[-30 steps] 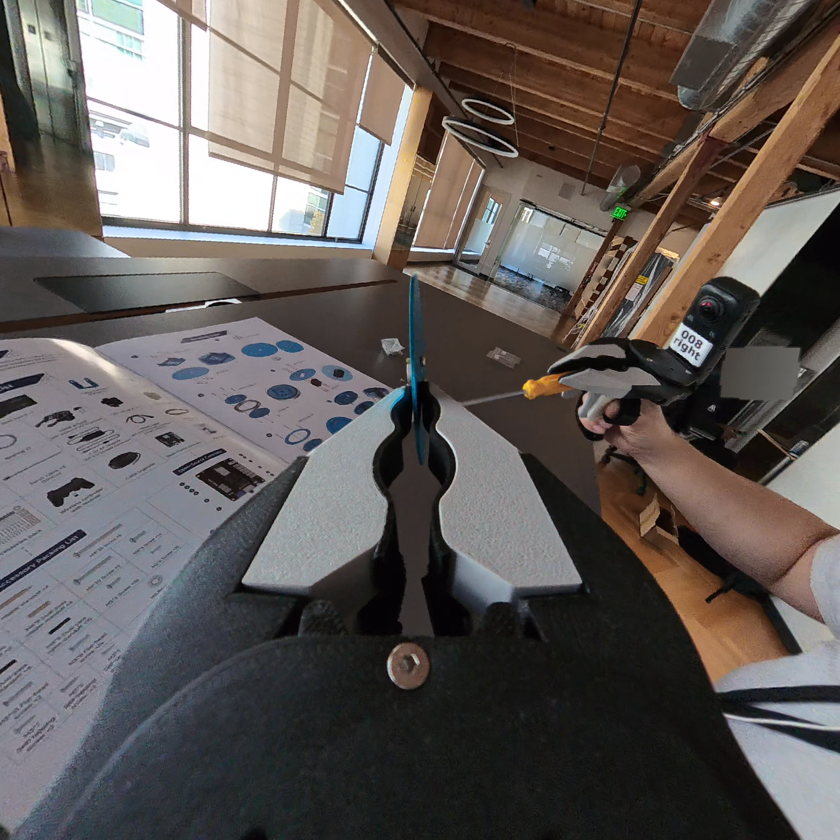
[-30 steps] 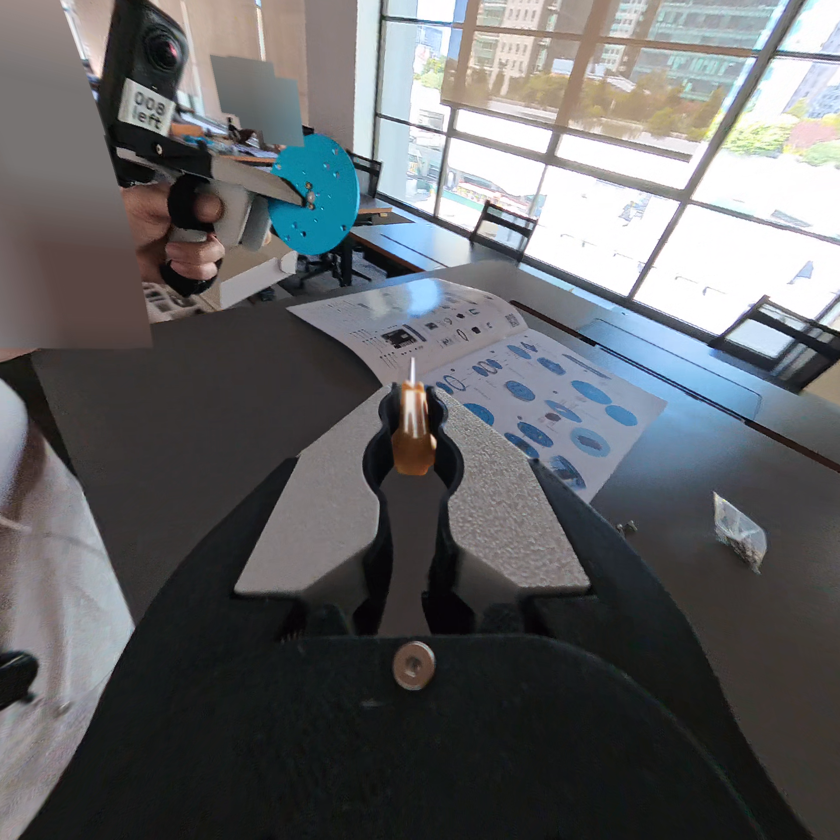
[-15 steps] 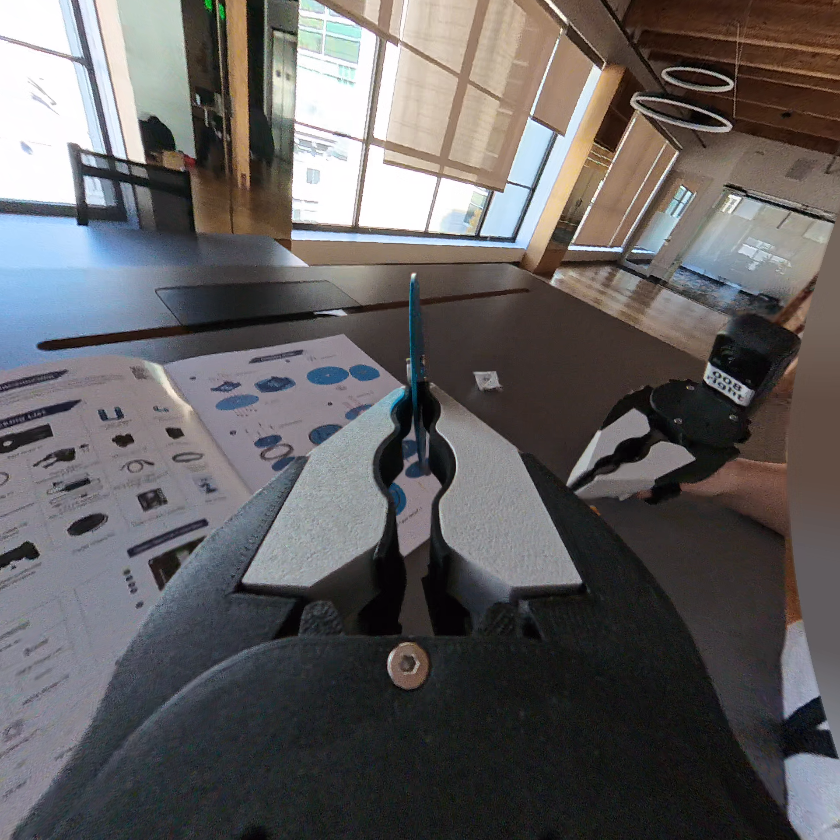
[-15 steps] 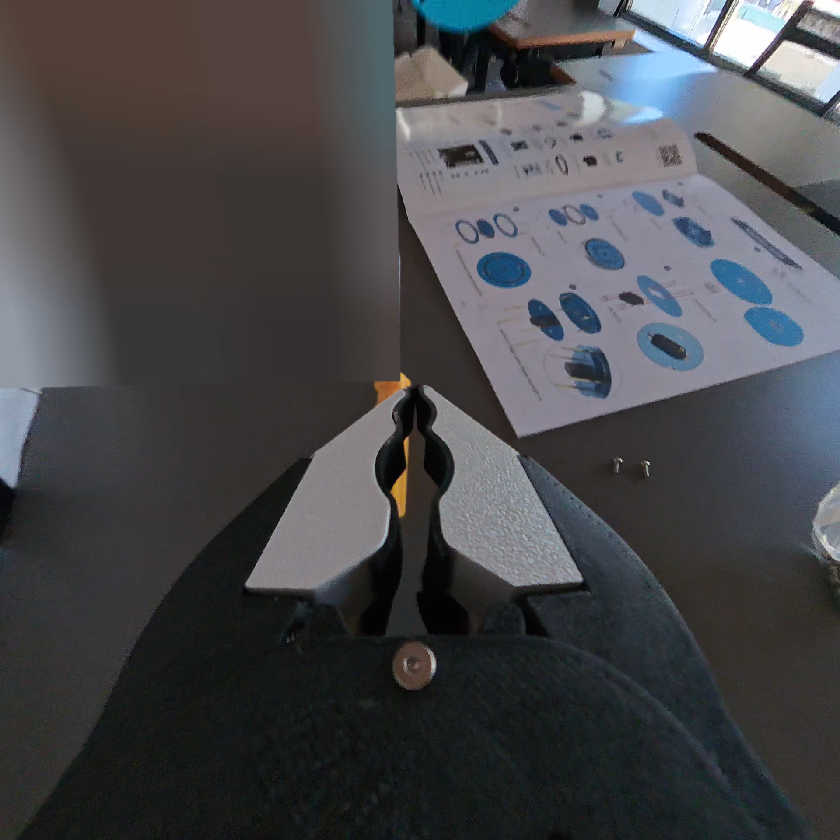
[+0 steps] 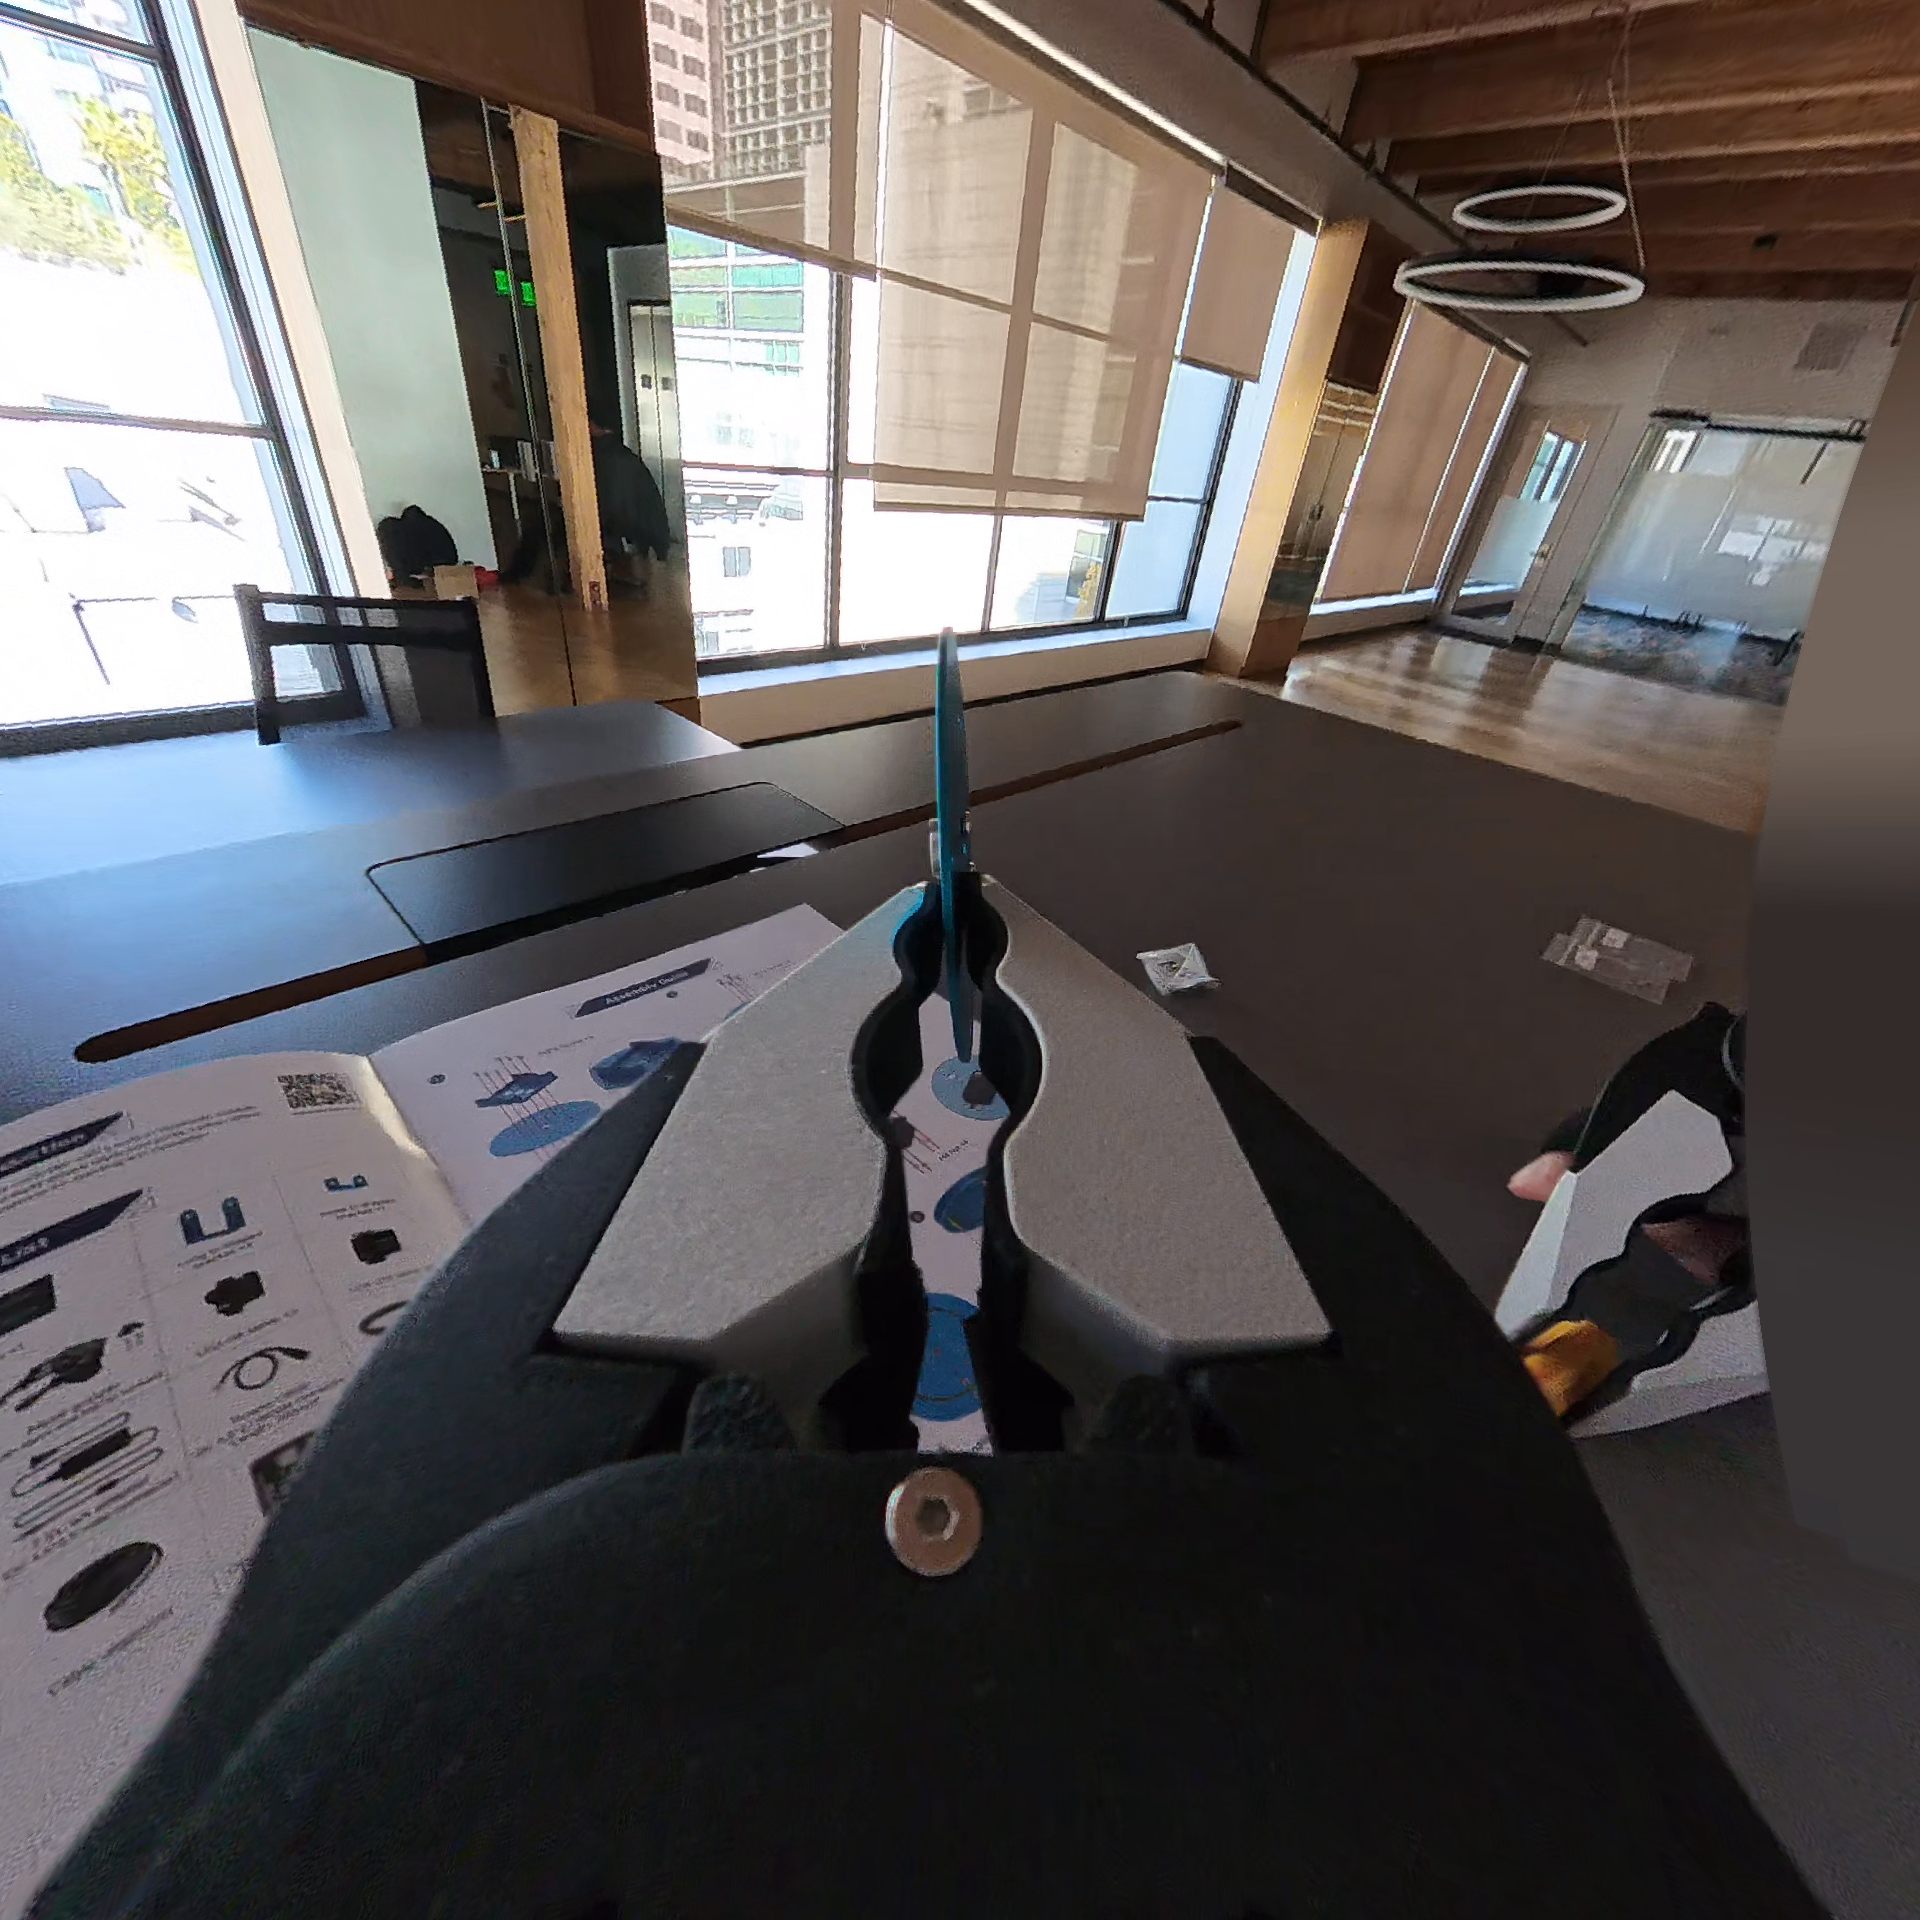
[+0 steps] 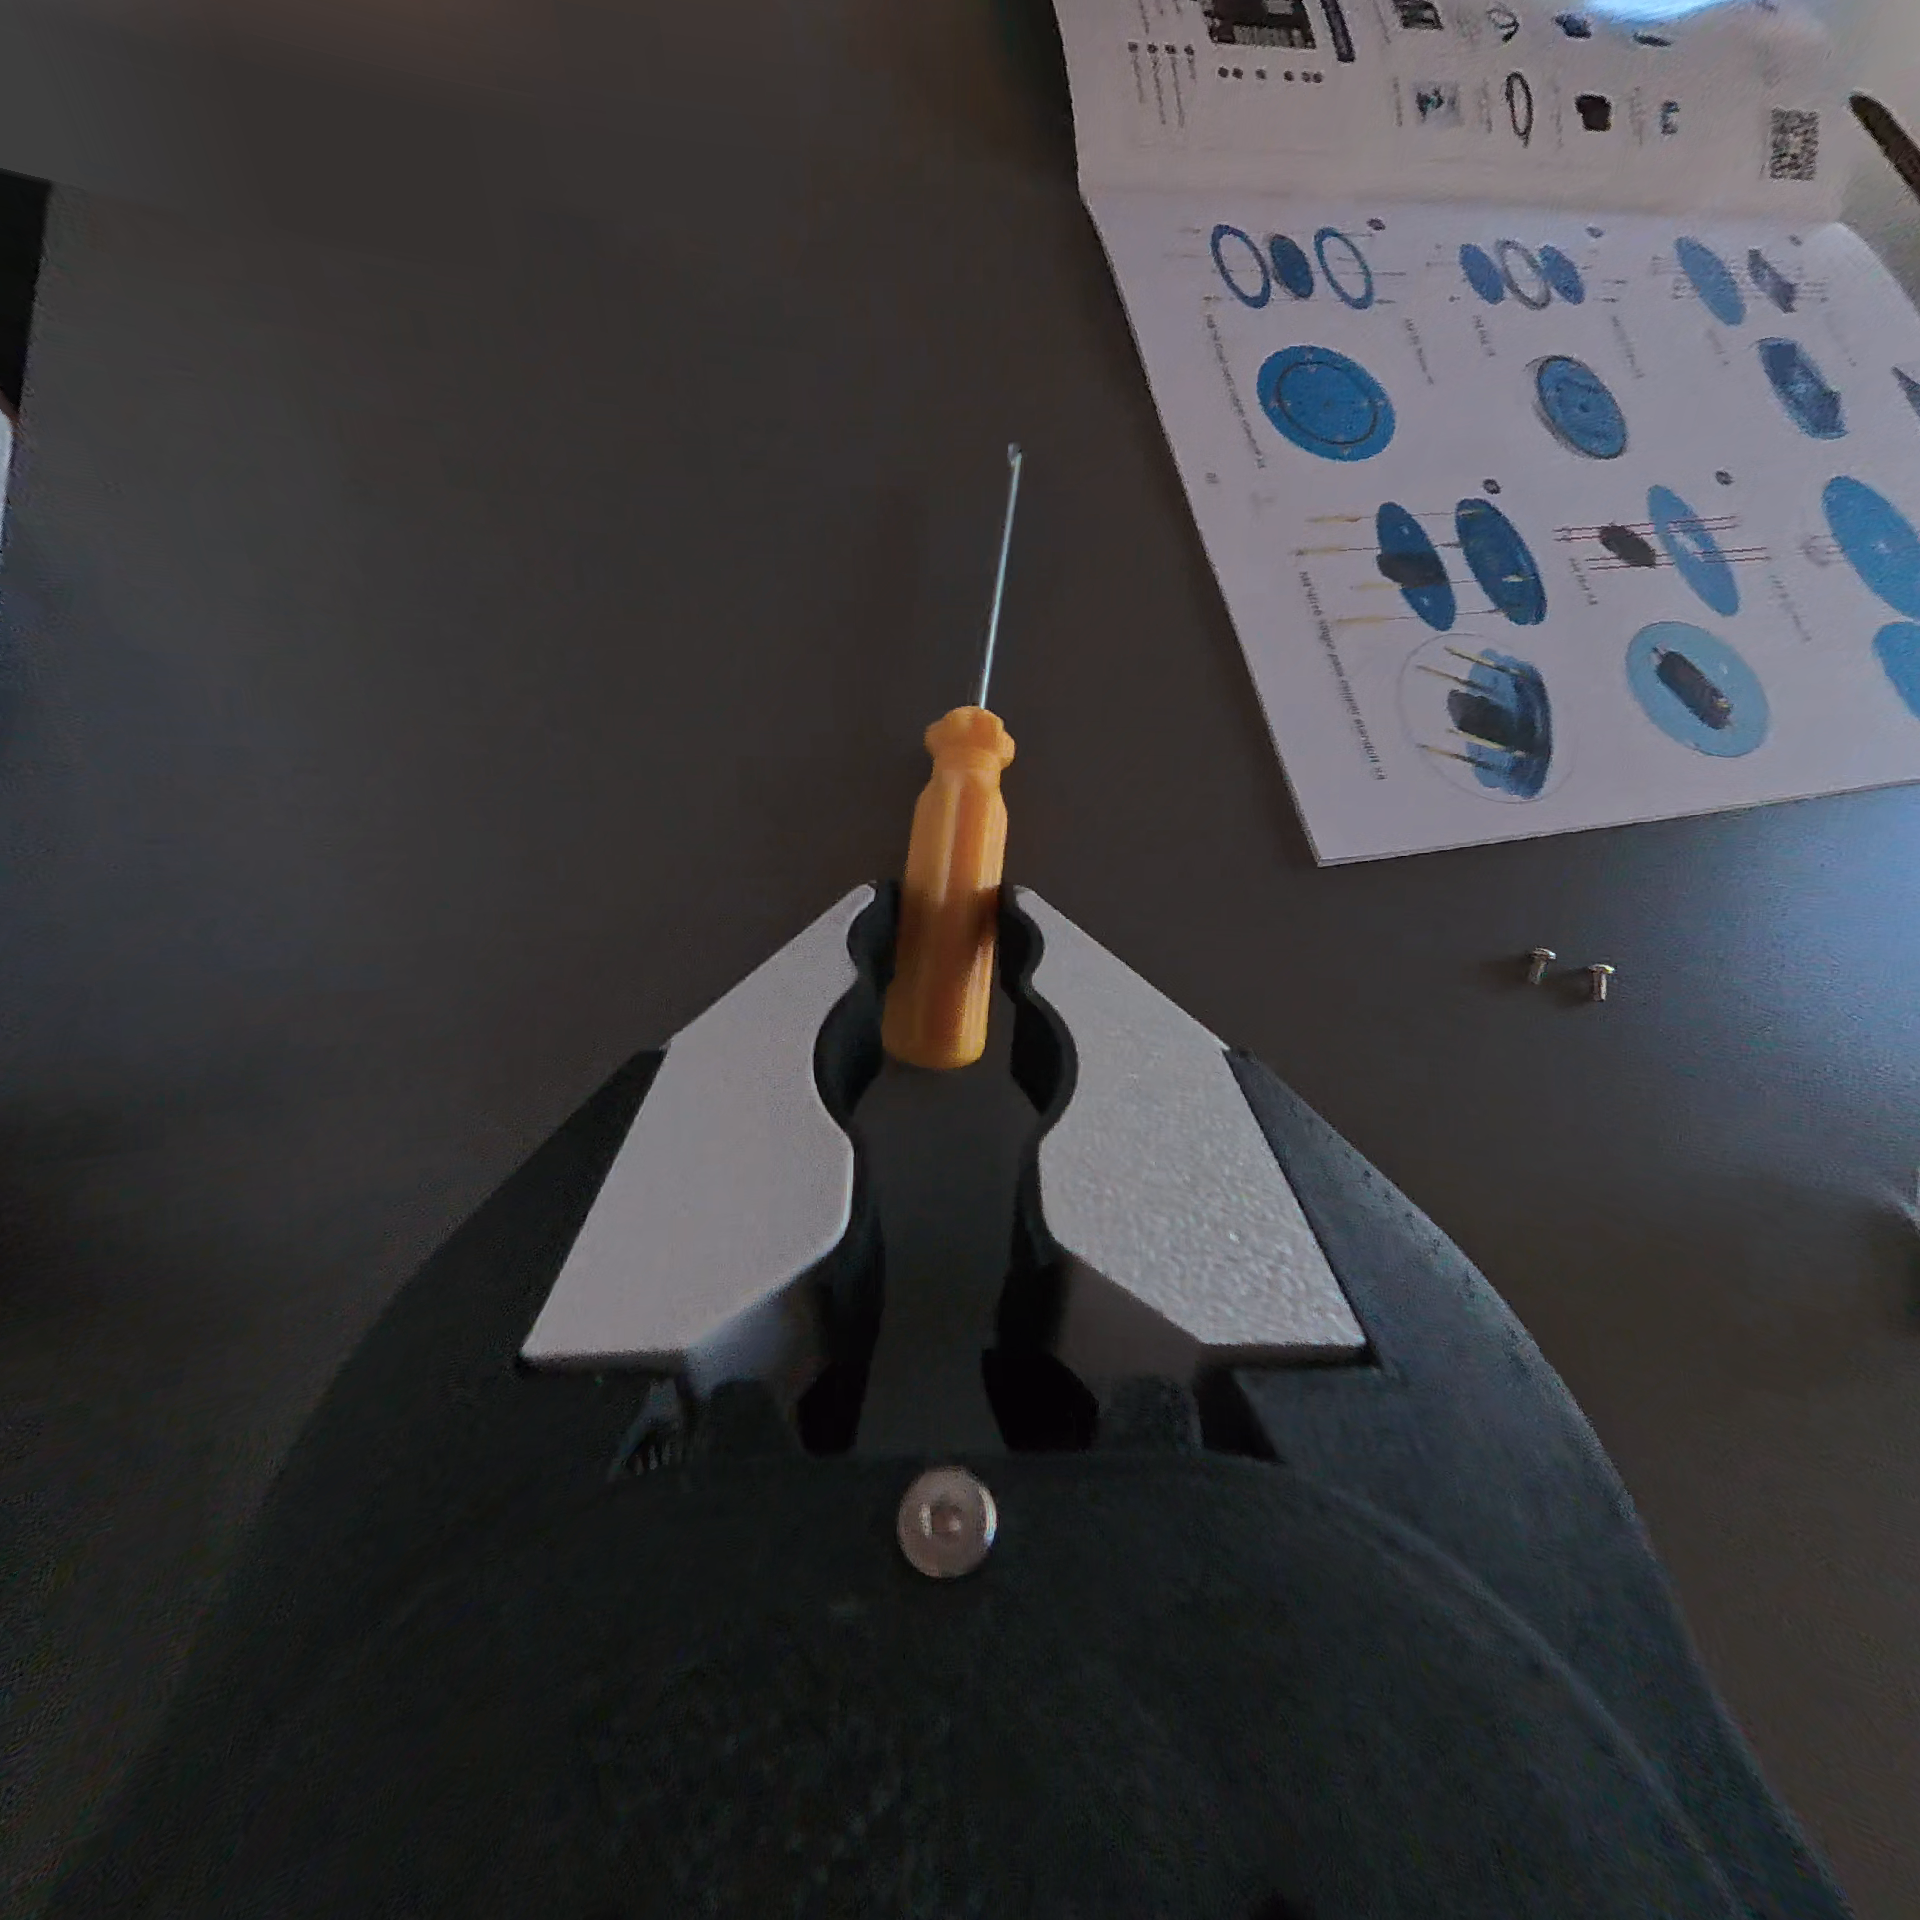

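The left claw [image 5: 951, 935] clamped a blue disc [image 5: 951, 790] edge-on at frame centre. The right claw [image 6: 940, 904] gripped an orange screwdriver [image 6: 951, 883] low over the dark worktop [image 6: 520, 520]; screws [image 6: 1569, 971] lay at right.

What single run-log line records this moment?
left gripper: shut on blue disc | right gripper: shut on orange screwdriver | manual open on table

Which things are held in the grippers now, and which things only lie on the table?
Held:
- blue disc, edge-on in the shut left gripper
- orange screwdriver, handle between the fingers of the right gripper

Lying on the dark table:
- open instruction booklet
- two small screws
- small plastic bags
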The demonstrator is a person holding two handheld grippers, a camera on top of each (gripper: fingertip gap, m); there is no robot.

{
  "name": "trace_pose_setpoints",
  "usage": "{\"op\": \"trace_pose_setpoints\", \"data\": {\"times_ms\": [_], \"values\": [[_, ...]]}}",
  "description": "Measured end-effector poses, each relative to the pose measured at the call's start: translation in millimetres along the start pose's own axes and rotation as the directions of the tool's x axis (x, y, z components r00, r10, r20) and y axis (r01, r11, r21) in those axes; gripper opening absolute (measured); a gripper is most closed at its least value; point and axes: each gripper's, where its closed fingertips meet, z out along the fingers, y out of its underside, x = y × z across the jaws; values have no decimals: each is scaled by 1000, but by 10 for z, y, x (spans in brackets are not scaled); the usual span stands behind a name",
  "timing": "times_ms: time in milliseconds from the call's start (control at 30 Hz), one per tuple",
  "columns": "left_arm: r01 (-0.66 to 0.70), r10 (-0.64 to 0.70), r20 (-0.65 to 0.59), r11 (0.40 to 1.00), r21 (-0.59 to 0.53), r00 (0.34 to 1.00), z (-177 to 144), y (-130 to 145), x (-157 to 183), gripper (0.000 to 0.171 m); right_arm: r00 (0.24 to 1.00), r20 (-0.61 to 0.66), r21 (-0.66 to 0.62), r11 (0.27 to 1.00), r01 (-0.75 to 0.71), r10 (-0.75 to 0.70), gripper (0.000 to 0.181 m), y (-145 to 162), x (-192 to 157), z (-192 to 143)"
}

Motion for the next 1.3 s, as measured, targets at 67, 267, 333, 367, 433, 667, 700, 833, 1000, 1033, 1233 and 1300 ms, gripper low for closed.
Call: {"op": "trace_pose_setpoints", "data": {"times_ms": [67, 267, 333, 367, 433, 667, 700, 833, 1000, 1033, 1233, 1300], "values": [[36, -36, 11, 999, 20, 999, -93, 31, -29, 2, 999, 33, 4, 1000, -22, 21, 18, 2, -18, -5], [34, -33, 23, 999, -16, 999, -185, -39, -90, 2, 988, 76, -17, 991, -135, 136, 20, 30, 17, 7], [21, -18, 58, 999, -43, 998, -182, 25, -170, 2, 986, 78, -17, 989, -146, 147, 19, 31, 26, 3], [24, -19, 68, 998, -63, 997, -178, 74, -201, 2, 987, 76, -16, 989, -144, 145, 18, 32, 28, -4], [37, -29, 84, 995, -91, 996, -176, 156, -246, 2, 987, 67, -9, 990, -143, 144, 18, 40, 54, -30], [-31, 45, 149, 995, -93, 988, -196, 140, -301, 1, 988, 60, 212, 965, -154, 144, 17, -181, 232, -259], [-36, 50, 151, 995, -94, 987, -195, 141, -295, 1, 989, 57, 230, 962, -145, 136, 17, -196, 256, -281], [-44, 57, 161, 995, -88, 985, -208, 119, -282, 1, 992, 33, 258, 958, -127, 123, 17, -203, 317, -333], [-56, 70, 179, 995, -85, 981, -220, 106, -306, 1, 996, 17, 264, 960, -91, 90, 17, -197, 319, -354], [-49, 63, 181, 995, -85, 981, -222, 115, -319, 1, 995, 19, 269, 958, -99, 98, 17, -201, 325, -361], [-20, 31, 194, 998, -58, 981, -253, 64, -365, 1, 992, 23, 286, 950, -128, 127, 17, -212, 363, -387], [-18, 30, 189, 998, -64, 981, -248, 79, -352, 1, 992, 12, 288, 950, -123, 124, 17, -215, 370, -388]]}}
